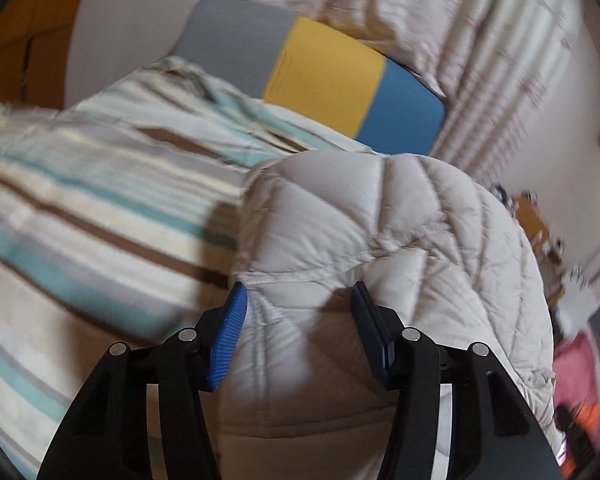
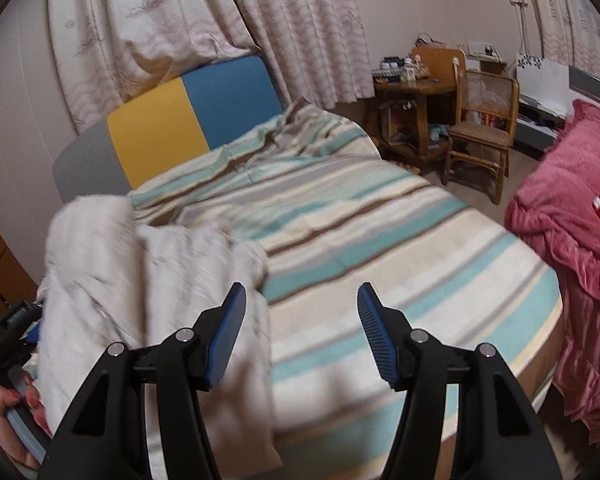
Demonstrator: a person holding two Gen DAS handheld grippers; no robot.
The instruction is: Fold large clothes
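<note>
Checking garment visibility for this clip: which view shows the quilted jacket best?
Left wrist: the jacket fills the frame, quilting sharp, bunched between the left gripper fingers. Right wrist shows it only blurred, at the left.

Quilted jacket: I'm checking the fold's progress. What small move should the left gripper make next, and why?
Probably close the left gripper fully: the quilted jacket bulges between its pads, which look not yet clamped. The right gripper is open and empty over the striped bedspread.

Left wrist camera peers down close over the jacket [image 1: 380, 240]; right wrist camera looks from farther back across the bed [image 2: 380, 240]. Both share bed and headboard [image 2: 188, 116].
</note>
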